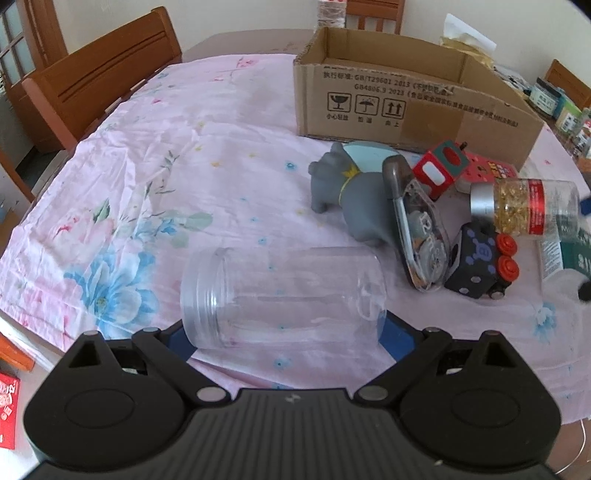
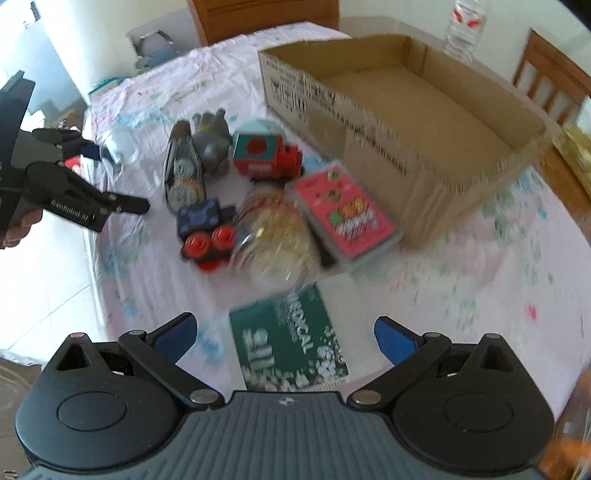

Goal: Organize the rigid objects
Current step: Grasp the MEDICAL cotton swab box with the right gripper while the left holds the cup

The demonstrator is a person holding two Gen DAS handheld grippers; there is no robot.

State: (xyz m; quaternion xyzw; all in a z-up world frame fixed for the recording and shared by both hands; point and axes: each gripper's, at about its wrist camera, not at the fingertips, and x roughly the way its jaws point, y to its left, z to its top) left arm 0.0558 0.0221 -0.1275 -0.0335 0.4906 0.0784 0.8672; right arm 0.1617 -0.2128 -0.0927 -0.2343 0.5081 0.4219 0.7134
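A clear empty plastic jar [image 1: 282,297] lies on its side between the blue pads of my left gripper [image 1: 284,332], which is wide open around it. An open cardboard box [image 1: 413,88] stands behind; it also shows in the right wrist view [image 2: 406,122]. Near it lie a grey toy dog [image 1: 347,192], a clear tape case [image 1: 417,229], a red toy block [image 1: 441,168], a black toy train [image 1: 480,262], a jar of yellow capsules [image 1: 524,206] and a pink card box [image 2: 347,210]. My right gripper [image 2: 284,339] is open and empty above a green box [image 2: 288,343].
A pink floral cloth [image 1: 166,166] covers the table. Wooden chairs [image 1: 99,77] stand around it. A water bottle [image 2: 463,26] stands behind the box. Jars and packets [image 1: 554,99] crowd the far right edge. My left gripper shows in the right wrist view [image 2: 74,184].
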